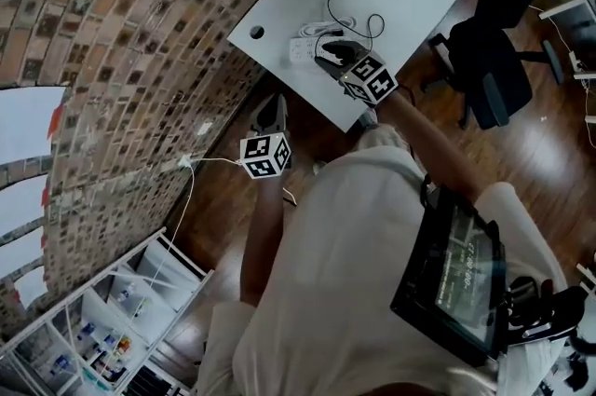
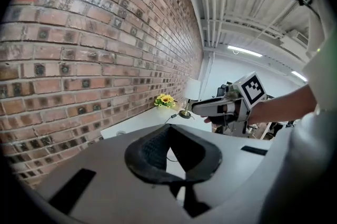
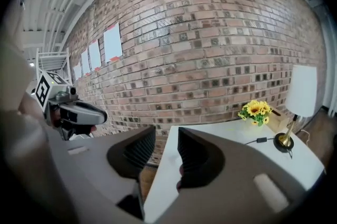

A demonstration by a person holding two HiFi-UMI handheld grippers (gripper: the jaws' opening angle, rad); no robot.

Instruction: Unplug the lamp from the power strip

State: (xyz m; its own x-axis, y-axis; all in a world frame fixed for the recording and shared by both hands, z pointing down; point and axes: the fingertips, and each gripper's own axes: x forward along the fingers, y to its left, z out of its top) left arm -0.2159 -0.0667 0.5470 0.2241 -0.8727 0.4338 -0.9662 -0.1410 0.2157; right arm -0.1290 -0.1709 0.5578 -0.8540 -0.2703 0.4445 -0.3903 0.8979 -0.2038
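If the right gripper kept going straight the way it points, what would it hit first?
Probably the brick wall: the right gripper, tongs open and empty, looks set to pass over the edge of the white table. Depth is unclear.

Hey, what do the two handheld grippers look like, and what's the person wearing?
The left gripper and right gripper match: light grey moulded bodies, each ending in a claw lined with black ribbed pads. Each carries a white cube printed with black square markers. The person wears a cream top; no sleeves cover the forearms.
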